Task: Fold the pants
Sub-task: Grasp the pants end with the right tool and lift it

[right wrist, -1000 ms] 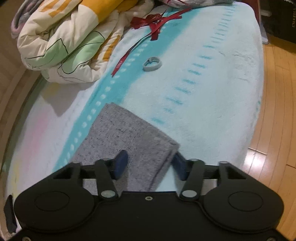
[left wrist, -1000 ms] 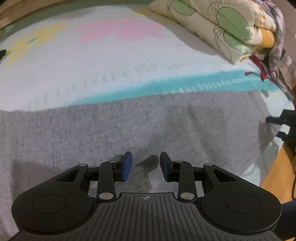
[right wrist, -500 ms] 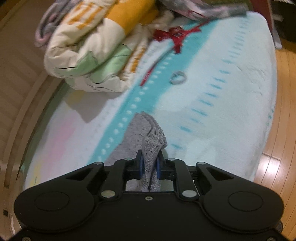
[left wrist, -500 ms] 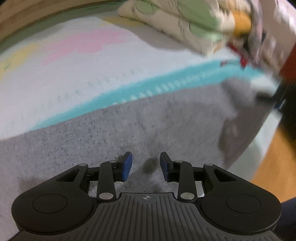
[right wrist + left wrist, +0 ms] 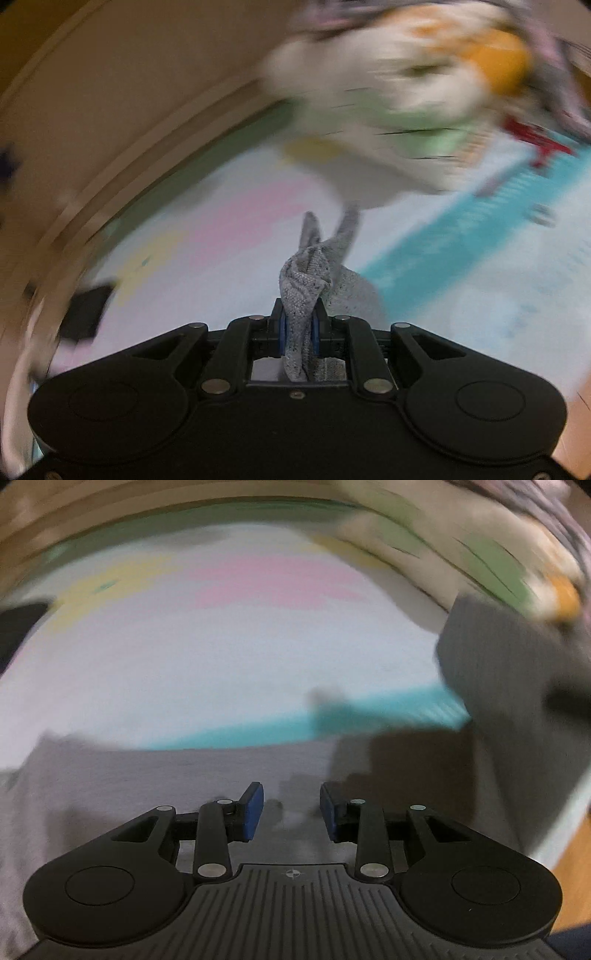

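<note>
The right tool (image 5: 297,328) is clamped on a bunched end of the grey pants (image 5: 304,275), lifted above the bed (image 5: 229,236). The left tool (image 5: 291,808) hovers with fingers apart over the pants (image 5: 147,786) lying flat

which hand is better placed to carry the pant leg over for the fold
Right. The right gripper is already shut on a bunch of the gray pants, lifted off the bed. The left gripper is open, holding nothing, low over the flat part of the pants, better suited to pinning them.
</note>
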`<state>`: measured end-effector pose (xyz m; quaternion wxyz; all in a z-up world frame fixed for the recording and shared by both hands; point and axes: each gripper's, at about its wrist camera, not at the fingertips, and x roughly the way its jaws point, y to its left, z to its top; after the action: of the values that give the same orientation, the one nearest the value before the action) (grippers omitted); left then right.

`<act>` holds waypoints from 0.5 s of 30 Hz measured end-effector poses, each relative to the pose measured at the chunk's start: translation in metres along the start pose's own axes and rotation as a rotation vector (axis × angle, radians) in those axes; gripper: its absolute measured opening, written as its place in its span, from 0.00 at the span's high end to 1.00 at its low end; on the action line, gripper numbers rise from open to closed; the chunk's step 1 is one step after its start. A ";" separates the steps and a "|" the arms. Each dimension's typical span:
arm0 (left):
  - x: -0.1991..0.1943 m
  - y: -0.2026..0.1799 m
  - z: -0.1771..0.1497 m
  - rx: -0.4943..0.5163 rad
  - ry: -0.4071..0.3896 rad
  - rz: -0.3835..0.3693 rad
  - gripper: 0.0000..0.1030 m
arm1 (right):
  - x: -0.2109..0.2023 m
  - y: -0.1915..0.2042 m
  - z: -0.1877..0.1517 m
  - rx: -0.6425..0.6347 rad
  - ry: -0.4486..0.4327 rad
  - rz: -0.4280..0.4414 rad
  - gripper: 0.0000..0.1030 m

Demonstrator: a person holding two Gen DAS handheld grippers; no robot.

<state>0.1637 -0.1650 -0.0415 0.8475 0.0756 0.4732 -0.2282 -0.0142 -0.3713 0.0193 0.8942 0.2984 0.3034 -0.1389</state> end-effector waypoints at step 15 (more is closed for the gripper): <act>-0.018 0.161 -0.041 -0.277 0.045 0.126 0.68 | 0.097 0.170 -0.155 -0.609 0.359 0.091 0.68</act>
<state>0.1978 -0.0027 -0.0631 0.8516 -0.0075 0.5134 -0.1053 0.0631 -0.1492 -0.0640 0.8799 0.0510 0.4695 0.0526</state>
